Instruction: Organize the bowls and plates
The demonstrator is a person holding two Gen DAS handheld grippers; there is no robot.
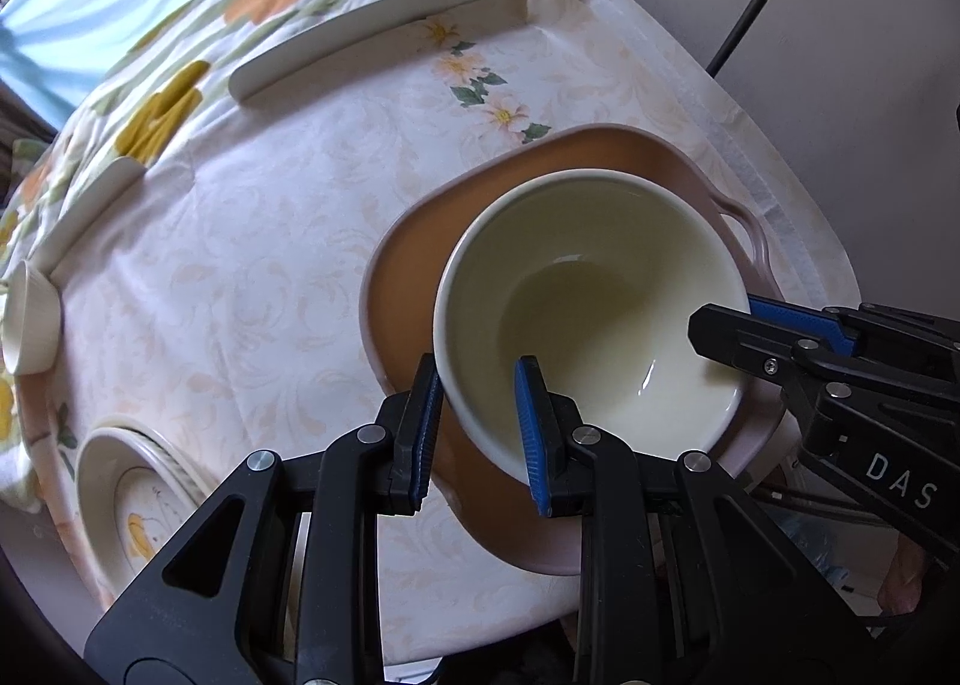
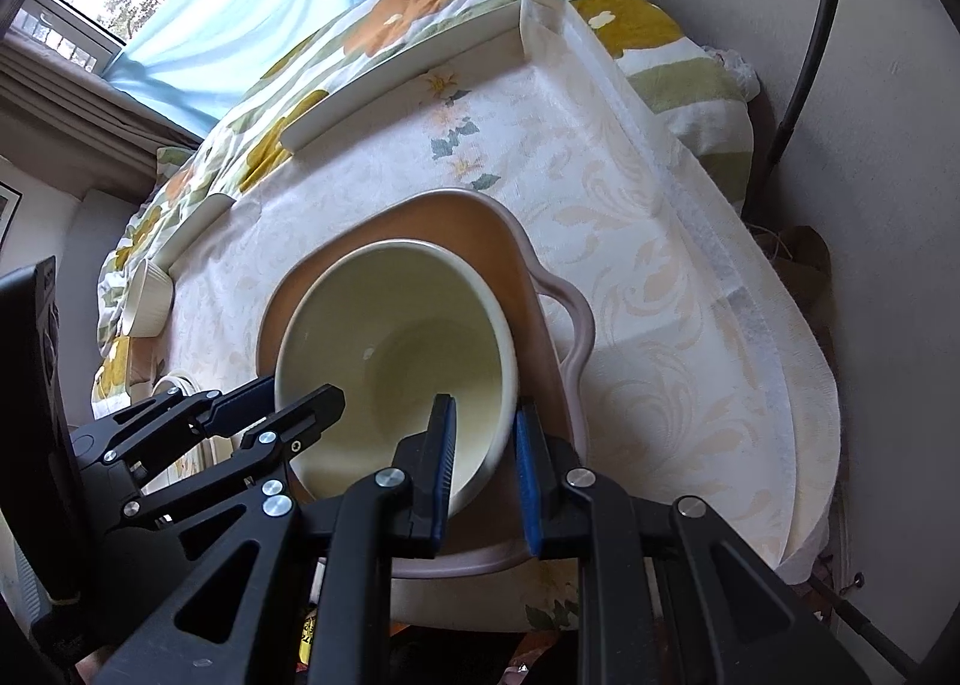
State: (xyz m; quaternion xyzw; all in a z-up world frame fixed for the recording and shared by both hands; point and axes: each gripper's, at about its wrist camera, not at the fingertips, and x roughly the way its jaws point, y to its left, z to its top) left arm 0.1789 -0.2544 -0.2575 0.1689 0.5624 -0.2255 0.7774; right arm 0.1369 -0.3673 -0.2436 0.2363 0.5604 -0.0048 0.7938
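Both grippers, left (image 1: 477, 433) and right (image 2: 483, 463), straddle opposite rims of glossy cream bowl (image 1: 591, 289), tilted in pink-rimmed tray (image 1: 741, 223).

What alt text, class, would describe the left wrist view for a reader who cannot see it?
Two claws straddle opposite rims of a cream bowl over a pink handled dish: the left claw near, the right claw at right. On the floral tablecloth, a patterned plate sits lower left.
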